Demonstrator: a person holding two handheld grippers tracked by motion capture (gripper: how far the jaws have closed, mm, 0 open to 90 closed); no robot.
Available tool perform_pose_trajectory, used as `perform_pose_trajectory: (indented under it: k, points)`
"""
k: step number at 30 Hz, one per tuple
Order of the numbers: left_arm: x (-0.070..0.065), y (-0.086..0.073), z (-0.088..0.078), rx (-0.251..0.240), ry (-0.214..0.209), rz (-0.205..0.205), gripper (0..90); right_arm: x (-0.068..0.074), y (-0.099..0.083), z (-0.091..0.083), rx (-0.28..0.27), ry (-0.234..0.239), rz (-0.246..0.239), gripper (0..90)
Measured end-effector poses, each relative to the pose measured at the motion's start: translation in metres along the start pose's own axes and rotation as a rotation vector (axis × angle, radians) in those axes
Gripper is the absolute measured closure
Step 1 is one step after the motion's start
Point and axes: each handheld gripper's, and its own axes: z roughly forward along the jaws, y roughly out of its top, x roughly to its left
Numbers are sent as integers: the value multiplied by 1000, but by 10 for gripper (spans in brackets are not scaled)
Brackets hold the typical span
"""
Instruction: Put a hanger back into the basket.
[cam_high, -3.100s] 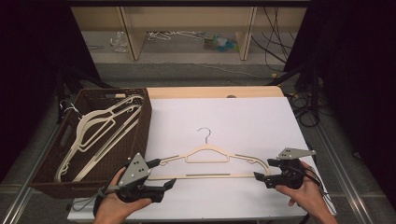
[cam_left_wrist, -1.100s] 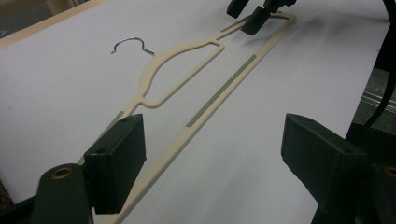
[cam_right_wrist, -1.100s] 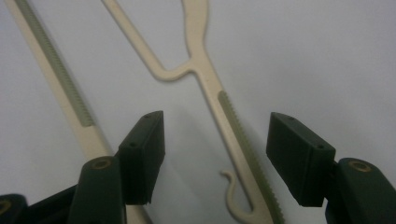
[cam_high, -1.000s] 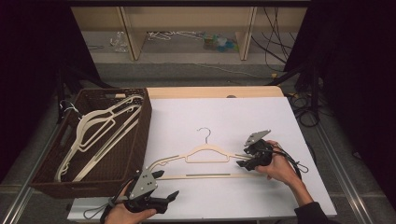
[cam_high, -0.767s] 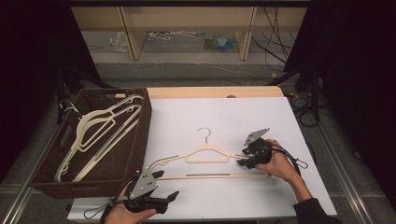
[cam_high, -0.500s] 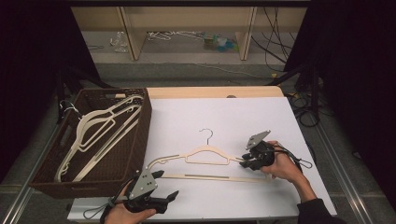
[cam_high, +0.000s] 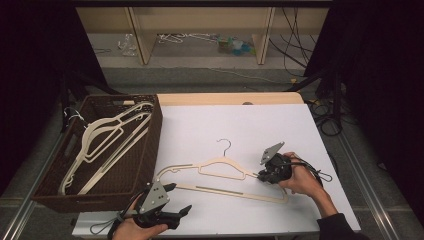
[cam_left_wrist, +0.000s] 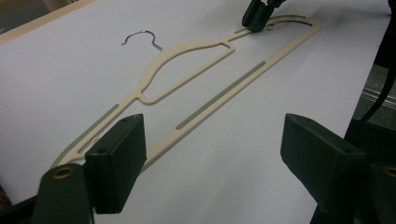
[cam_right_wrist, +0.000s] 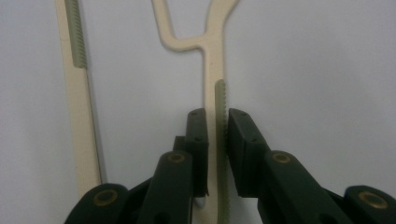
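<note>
A cream plastic hanger (cam_high: 220, 167) with a metal hook lies flat on the white table sheet (cam_high: 250, 125). My right gripper (cam_high: 260, 175) is shut on the hanger's right shoulder arm, and its jaws have just been closing. In the right gripper view the pads (cam_right_wrist: 198, 135) squeeze the ribbed arm of the hanger (cam_right_wrist: 212, 60) from both sides. My left gripper (cam_high: 177, 199) stays open near the table's front edge, just short of the hanger's left end. In the left gripper view the hanger (cam_left_wrist: 187, 51) lies ahead of the wide, empty left gripper (cam_left_wrist: 219, 163), with the right gripper (cam_left_wrist: 257, 14) at its far end.
A dark wicker basket (cam_high: 150, 145) stands along the left edge of the table, with several cream hangers (cam_high: 105, 140) in it. Cables (cam_high: 325, 120) trail off the right edge. Low shelves (cam_high: 200, 30) stand on the floor beyond the table.
The right gripper moved in from the hanger's right tip onto its shoulder arm and shut there. The left gripper drew back from the hanger's left end. The hanger's right end has slid toward the front.
</note>
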Motion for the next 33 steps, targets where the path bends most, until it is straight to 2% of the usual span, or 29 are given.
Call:
perform_pose_trajectory:
  k: [3,7,8,9,10,14,15,16,17,18,19,20,22,23,25,26,28,29,30,31,32,33]
  points:
    - [0,0,0,-3,-4,-5,226,3,4,0,25,-18,-25,796]
    - [0,0,0,-4,-2,-4,226,5,3,-2,34,-11,-30,796]
    - [-1,0,1,-13,-4,-19,226,4,0,-4,25,1,-26,796]
    - [0,0,0,1,-1,-1,226,4,-1,-5,18,5,-26,796]
    - [0,0,0,1,0,1,227,4,-2,-7,14,9,-23,796]
    - [0,0,0,1,-1,1,227,4,-5,-14,-13,20,-23,795]
    - [0,0,1,-3,-12,-9,227,4,-6,-15,-17,14,-23,795]
    - [0,0,1,-1,-5,-5,227,4,-6,-17,-13,23,-18,795]
    - [-1,0,2,-13,-3,-18,228,5,-6,-18,-17,20,-17,796]
    - [1,1,2,0,-3,5,228,4,-7,-19,-20,17,-19,796]
    - [0,2,5,-13,-3,-14,228,5,-6,-20,-17,16,-18,796]
    - [1,4,7,-14,-5,-15,228,5,-6,-20,-14,10,-20,796]
    - [2,6,8,-6,3,0,229,6,-5,-21,-9,9,-23,796]
    - [3,10,13,-17,-2,-16,230,6,-4,-22,-7,7,-28,796]
    - [9,18,26,-5,-8,-17,230,7,-3,-23,-7,9,-24,796]
    - [13,22,32,16,-14,1,230,7,-3,-24,-6,9,-24,795]
    - [18,28,49,19,-19,-1,233,8,-3,-26,-9,4,-31,796]
    - [21,32,56,42,-22,4,234,9,-3,-26,-9,8,-27,795]
    - [21,32,56,42,-22,4,237,9,-3,-27,-11,11,-28,795]
    - [27,37,72,48,-32,-39,241,9,-3,-27,-12,9,-29,795]
    - [27,37,72,48,-32,-39,247,9,-3,-27,-12,9,-29,795]
    - [31,40,84,54,-25,-53,247,9,-3,-28,-12,9,-29,796]
